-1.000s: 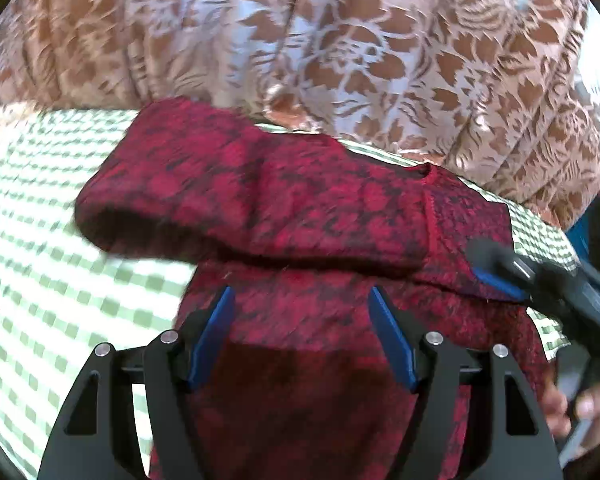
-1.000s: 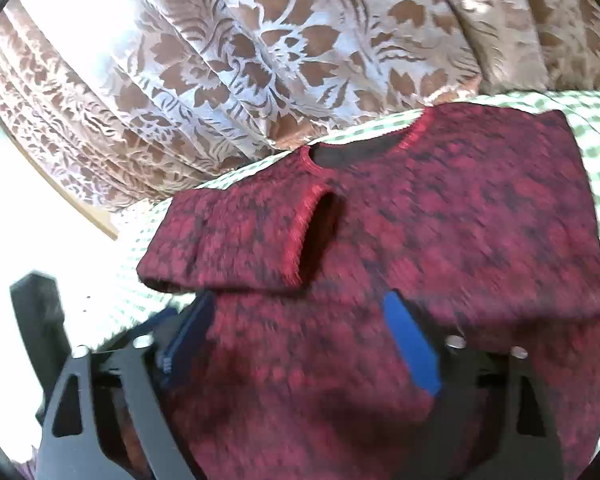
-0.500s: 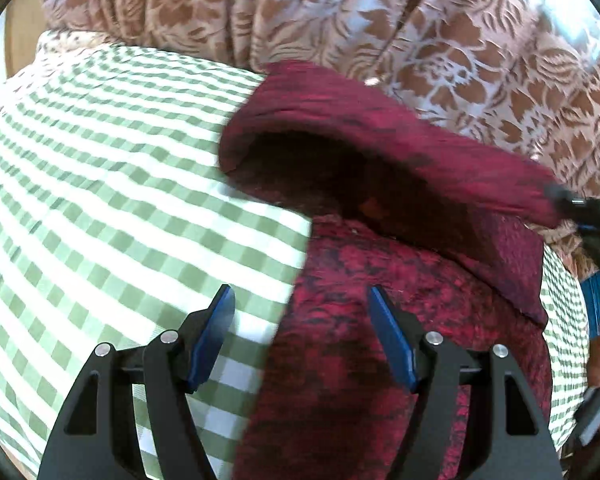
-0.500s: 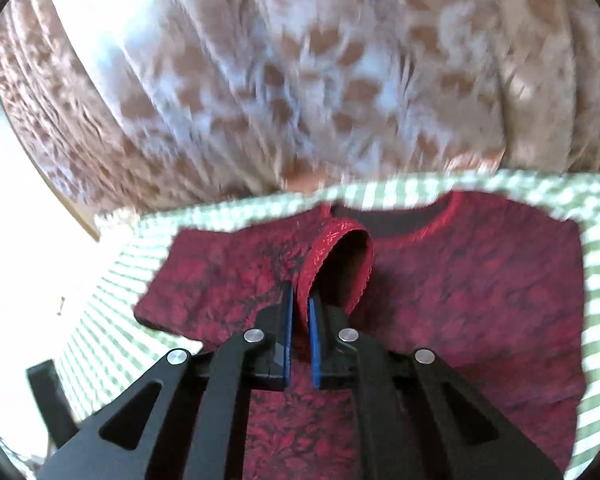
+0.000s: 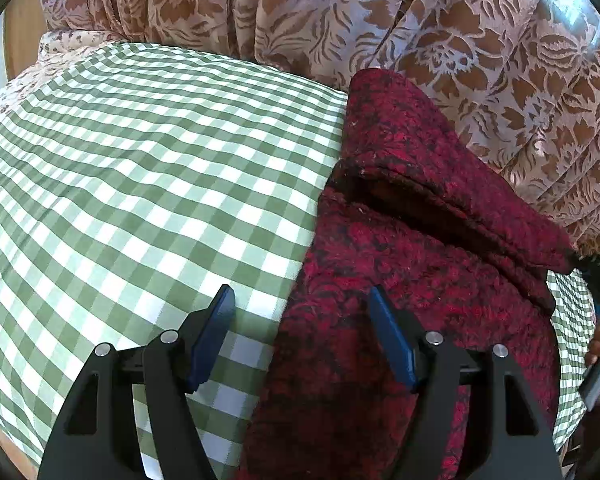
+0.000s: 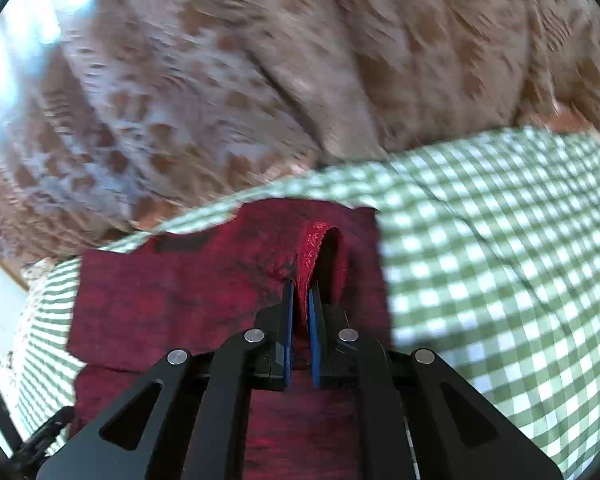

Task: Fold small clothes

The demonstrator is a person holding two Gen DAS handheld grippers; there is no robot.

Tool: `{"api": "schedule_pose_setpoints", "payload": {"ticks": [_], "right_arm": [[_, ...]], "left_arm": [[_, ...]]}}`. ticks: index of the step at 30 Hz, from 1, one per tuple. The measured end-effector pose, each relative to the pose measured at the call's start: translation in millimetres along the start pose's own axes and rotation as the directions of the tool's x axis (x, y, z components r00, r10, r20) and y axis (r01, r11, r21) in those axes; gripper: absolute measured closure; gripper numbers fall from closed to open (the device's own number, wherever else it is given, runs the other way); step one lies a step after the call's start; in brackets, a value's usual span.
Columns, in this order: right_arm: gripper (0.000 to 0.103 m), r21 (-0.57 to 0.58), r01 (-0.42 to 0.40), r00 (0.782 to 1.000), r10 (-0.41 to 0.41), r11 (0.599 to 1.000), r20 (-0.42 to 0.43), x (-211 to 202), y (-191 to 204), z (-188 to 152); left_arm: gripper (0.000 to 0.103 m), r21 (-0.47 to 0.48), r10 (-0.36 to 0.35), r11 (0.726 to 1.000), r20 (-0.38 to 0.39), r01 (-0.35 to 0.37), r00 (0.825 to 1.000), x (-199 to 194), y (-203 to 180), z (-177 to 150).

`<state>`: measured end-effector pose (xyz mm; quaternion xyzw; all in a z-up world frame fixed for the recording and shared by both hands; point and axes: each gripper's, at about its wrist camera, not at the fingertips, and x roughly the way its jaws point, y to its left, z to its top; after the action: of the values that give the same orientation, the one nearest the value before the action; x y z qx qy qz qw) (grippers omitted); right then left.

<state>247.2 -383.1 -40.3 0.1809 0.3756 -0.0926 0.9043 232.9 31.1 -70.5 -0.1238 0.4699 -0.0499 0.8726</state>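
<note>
Now the right gripper [image 6: 299, 300] pinches the red top's [image 6: 180, 288] sleeve cuff – left gripper's [image 5: 302, 320] jaws spread, straddling its edge.

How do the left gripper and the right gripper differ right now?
The left gripper has its jaws spread wide and holds nothing; the right gripper has its jaws shut on the red top, pinching its sleeve cuff. The left straddles the garment's edge, with one finger over the green checked cloth; the right sits wholly over the red fabric. Both share black frames and blue pads.
</note>
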Motion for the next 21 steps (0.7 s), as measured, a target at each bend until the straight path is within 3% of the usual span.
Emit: {"api": "schedule_pose_setpoints", "payload": {"ticks": [4, 7, 9, 11, 14, 21], "right_arm": [[0.097, 0.018, 0.003, 0.999, -0.002, 1.000, -0.055, 18.9, -10.4, -11.2], [0.093, 0.045, -0.019, 0.999, 0.021, 0.999, -0.047, 15.5, -15.6, -14.3], [0.077, 0.044, -0.007, 0.999, 0.009, 0.999, -0.037, 8.9, -16.5, -14.5], [0.040, 0.042, 0.001, 1.000, -0.001, 0.999, 0.004, -3.6, -15.1, -14.2], [0.039, -0.006, -0.011, 0.998, 0.012, 1.000, 0.068, -21.2, -3.0, -14.4], [0.039, -0.119, -0.043, 0.997, 0.050, 0.992, 0.053, -8.9, 30.1, -12.7]], "left_arm": [[0.034, 0.006, -0.006, 1.000, -0.002, 0.006, 1.000, -2.3, -3.5, 0.8], [0.031, 0.005, -0.024, 1.000, 0.014, 0.023, 1.000, -8.8, -3.0, 8.8], [0.027, -0.006, -0.046, 0.999, 0.032, 0.046, 0.998, -13.7, 0.6, 18.3], [0.026, -0.029, -0.069, 0.997, 0.039, 0.070, 0.997, -14.9, 6.3, 29.8], [0.026, -0.077, -0.111, 0.991, 0.035, 0.113, 0.993, -7.7, 14.6, 51.9], [0.026, -0.214, -0.237, 0.948, 0.017, 0.235, 0.971, 33.8, 22.9, 105.5]]}}
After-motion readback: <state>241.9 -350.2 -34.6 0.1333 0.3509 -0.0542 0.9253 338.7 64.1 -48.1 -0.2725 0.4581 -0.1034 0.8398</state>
